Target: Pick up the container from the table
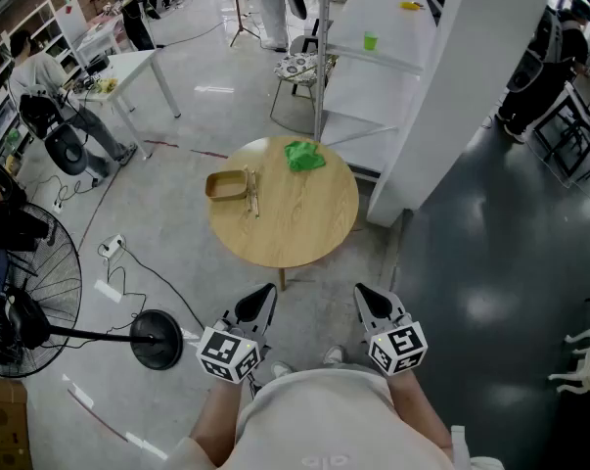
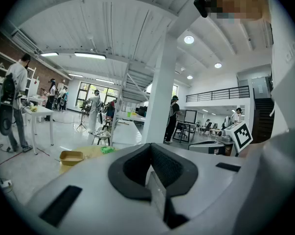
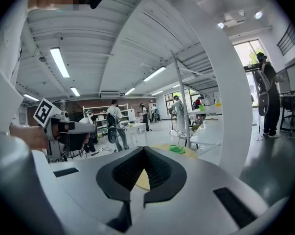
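Note:
A shallow tan container point(image 1: 227, 185) sits near the left edge of the round wooden table point(image 1: 295, 223), with a green cloth point(image 1: 304, 155) at the far edge. In the left gripper view the container point(image 2: 71, 156) shows small and far ahead. Both grippers are held close to the person's body, well short of the table. My left gripper point(image 1: 265, 292) is shut and holds nothing. My right gripper point(image 1: 362, 293) also looks shut and holds nothing. In the right gripper view the green cloth point(image 3: 176, 149) and a sliver of tabletop show beyond the jaws.
A thin utensil point(image 1: 253, 198) lies beside the container. A standing fan point(image 1: 21, 302) with its round base point(image 1: 158, 339) and cables is on the floor at left. A white pillar point(image 1: 451, 96) rises right of the table. A stool point(image 1: 299, 67), long tables and people are farther back.

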Action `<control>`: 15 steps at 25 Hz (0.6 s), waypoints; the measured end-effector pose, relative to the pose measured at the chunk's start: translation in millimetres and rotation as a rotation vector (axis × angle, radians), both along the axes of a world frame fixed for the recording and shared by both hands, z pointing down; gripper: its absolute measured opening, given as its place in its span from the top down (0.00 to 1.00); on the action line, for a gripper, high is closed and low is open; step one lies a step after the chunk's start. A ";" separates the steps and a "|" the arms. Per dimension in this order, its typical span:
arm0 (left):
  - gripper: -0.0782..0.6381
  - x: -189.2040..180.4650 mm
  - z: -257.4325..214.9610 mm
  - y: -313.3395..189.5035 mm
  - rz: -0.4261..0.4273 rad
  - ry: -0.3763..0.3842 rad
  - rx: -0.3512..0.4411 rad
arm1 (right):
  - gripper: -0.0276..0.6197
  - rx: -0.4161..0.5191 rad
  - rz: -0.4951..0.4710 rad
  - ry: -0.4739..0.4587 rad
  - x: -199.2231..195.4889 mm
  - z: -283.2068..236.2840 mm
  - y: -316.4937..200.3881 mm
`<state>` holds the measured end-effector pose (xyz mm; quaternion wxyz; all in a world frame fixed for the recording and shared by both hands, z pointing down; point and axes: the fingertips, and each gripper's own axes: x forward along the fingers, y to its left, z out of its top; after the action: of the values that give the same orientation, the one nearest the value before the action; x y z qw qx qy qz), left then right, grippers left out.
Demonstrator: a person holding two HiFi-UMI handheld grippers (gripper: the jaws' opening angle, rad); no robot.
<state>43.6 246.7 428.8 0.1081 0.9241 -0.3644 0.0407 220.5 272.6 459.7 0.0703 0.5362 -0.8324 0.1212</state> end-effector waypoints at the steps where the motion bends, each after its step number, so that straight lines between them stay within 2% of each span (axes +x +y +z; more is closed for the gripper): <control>1: 0.87 4.9 -0.4 0.5 0.001 -0.004 -0.002 | 0.92 0.001 0.003 -0.005 5.7 -1.3 -0.2; 15: 0.87 72.1 2.4 -25.9 -0.035 -0.056 -0.025 | 0.92 0.039 -0.009 -0.046 86.0 -6.6 -22.0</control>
<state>115.8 220.8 431.2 0.1102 0.9146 -0.3828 0.0691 306.5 250.6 453.2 0.0412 0.5308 -0.8384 0.1170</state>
